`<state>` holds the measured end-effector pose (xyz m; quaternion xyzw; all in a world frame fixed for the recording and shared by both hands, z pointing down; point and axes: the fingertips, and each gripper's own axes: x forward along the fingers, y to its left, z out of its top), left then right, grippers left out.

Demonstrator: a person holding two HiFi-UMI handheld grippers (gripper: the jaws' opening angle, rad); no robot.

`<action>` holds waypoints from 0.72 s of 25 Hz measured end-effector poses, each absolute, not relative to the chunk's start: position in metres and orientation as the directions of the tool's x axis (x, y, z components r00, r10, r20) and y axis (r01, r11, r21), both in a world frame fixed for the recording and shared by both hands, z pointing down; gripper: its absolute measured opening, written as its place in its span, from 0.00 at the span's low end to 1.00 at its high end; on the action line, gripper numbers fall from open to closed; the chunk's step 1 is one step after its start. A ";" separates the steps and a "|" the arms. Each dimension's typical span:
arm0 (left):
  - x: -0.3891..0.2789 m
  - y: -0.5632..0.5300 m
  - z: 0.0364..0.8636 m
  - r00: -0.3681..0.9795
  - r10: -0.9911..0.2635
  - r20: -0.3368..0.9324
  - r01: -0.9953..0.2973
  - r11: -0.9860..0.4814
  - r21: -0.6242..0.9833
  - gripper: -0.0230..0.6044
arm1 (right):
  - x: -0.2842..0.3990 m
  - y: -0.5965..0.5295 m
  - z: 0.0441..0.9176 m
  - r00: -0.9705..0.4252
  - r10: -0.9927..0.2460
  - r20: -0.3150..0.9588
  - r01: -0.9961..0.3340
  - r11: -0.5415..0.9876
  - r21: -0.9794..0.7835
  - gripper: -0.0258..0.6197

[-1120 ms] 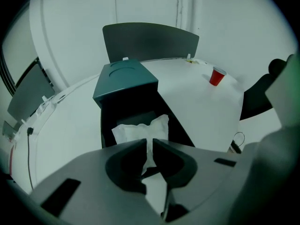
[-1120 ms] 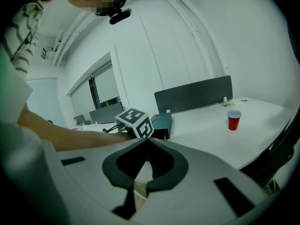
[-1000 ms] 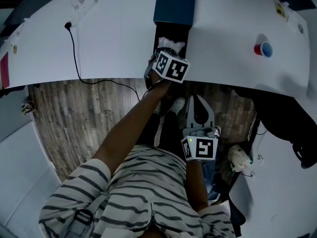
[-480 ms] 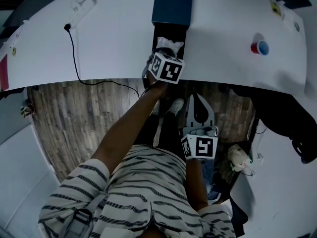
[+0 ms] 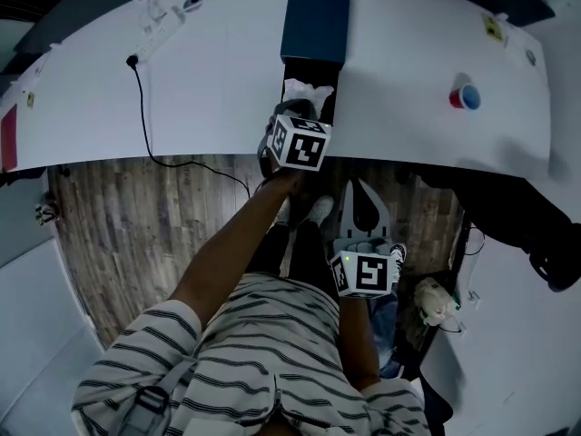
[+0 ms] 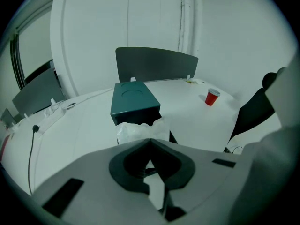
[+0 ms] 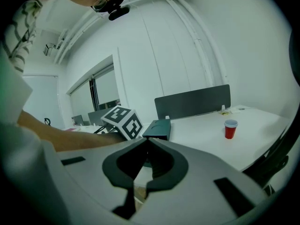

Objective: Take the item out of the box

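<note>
At the upper middle of the head view, on the white counter [image 5: 209,71], a dark teal rectangular box [image 5: 315,21] lies with its black open part toward the near edge. A white crumpled plastic-wrapped item [image 5: 304,92] sits in that opening. The left hand-held gripper [image 6: 150,139] is right at the item, its jaws drawn together at the tips and seemingly pinched on the wrap's near edge. The right hand-held gripper [image 7: 147,139] hangs low at the lower right of the head view, off the counter, jaws together with nothing between them. The item looks light and soft. Its thin, creased wrap would likely crumple and could slip or tear, so a deeper bite on a bunched fold may hold better than the bare edge. The box also looks light and might drag along if not steadied. What the wrap contains cannot be made out. Its lower part is hidden behind the jaws, and how deep it sits in the box is unclear. A red cup [image 5: 465,97] stands well apart at the right.
</note>
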<state>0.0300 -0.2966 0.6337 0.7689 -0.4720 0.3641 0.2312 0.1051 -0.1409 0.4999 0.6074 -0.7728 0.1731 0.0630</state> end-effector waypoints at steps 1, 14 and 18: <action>0.029 -0.296 0.630 0.289 -0.566 0.772 -0.896 -0.443 0.011 0.08 | 0.105 -0.140 0.498 -0.253 -0.918 0.305 -0.961 0.202 -0.190 0.07; 0.014 -0.283 0.576 0.330 -0.658 0.677 -0.907 -0.419 0.034 0.08 | 0.094 -0.127 0.475 -0.248 -0.927 0.283 -0.964 0.207 -0.165 0.07; 0.014 -0.277 0.559 0.344 -0.679 0.648 -0.905 -0.423 0.037 0.08 | 0.092 -0.124 0.469 -0.239 -0.929 0.284 -0.966 0.197 -0.167 0.07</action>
